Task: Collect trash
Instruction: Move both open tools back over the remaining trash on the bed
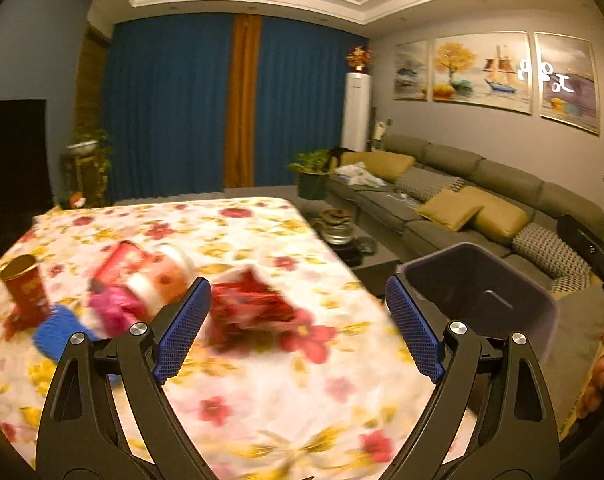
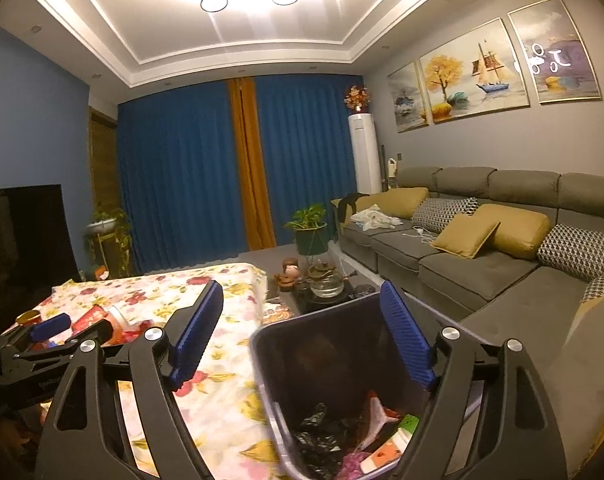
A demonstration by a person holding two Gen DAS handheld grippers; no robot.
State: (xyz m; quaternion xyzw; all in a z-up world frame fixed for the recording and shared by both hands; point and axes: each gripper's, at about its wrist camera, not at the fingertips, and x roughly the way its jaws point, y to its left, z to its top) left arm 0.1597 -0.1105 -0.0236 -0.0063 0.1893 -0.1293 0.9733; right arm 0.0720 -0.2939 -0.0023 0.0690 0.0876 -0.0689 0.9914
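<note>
Red can (image 1: pixel 25 286): upright at table's left, gold rim up. Red wrapper (image 1: pixel 253 304): crumpled, blurred, flat on floral cloth (image 1: pixel 261 380). Left gripper (image 1: pixel 297 328): jaws spread, empty. Bin (image 2: pixel 302 360): upright beside table, wrappers inside. Right gripper (image 2: pixel 302 344): spread, empty, above bin.

A home living room was shown: a long grey sofa (image 2: pixel 482 264) with cushions, three framed paintings (image 2: pixel 478 72) on the wall, full-length blue curtains (image 2: pixel 181 168), potted plants (image 2: pixel 310 224), and a tea set (image 2: pixel 322 280) on a low table.
</note>
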